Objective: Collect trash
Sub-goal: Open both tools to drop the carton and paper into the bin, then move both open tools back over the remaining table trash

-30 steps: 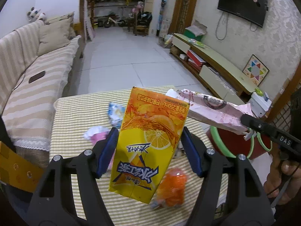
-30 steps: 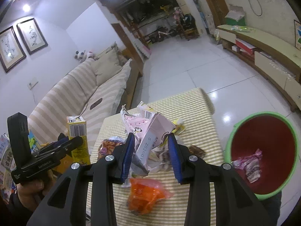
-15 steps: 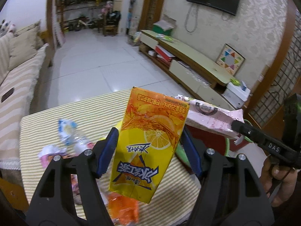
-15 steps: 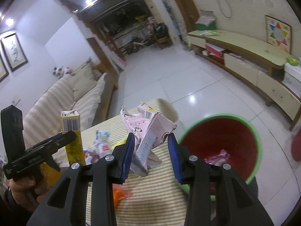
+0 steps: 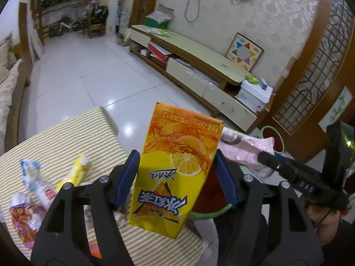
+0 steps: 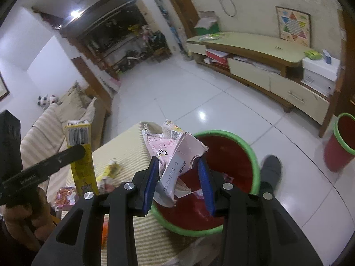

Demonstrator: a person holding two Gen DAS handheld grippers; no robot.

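My left gripper [image 5: 176, 177] is shut on a yellow drink carton [image 5: 175, 168], held upside down above the table's right edge. The same yellow drink carton [image 6: 81, 153] stands at the left of the right wrist view, clamped by the left gripper [image 6: 73, 153]. My right gripper [image 6: 178, 177] is shut on a crumpled pink carton [image 6: 175, 155], held over the rim of a red bin with a green rim [image 6: 253, 155]. In the left wrist view the pink carton [image 5: 244, 150] pokes out at the right, and the bin [image 5: 208, 215] lies mostly hidden behind my fingers.
The striped tablecloth [image 5: 73, 137] carries a crushed plastic bottle [image 5: 35, 181], a yellow wrapper [image 5: 75, 175] and a snack bag [image 5: 22, 219]. A second red bin [image 6: 339, 146] stands by the TV cabinet [image 6: 261, 66]. A sofa [image 6: 60, 115] lies left. A shoe [image 6: 269, 166] rests beside the bin.
Both grippers have swung right, away from the table's middle and toward the bin, each keeping its carton. The bin now sits right under the pink carton.
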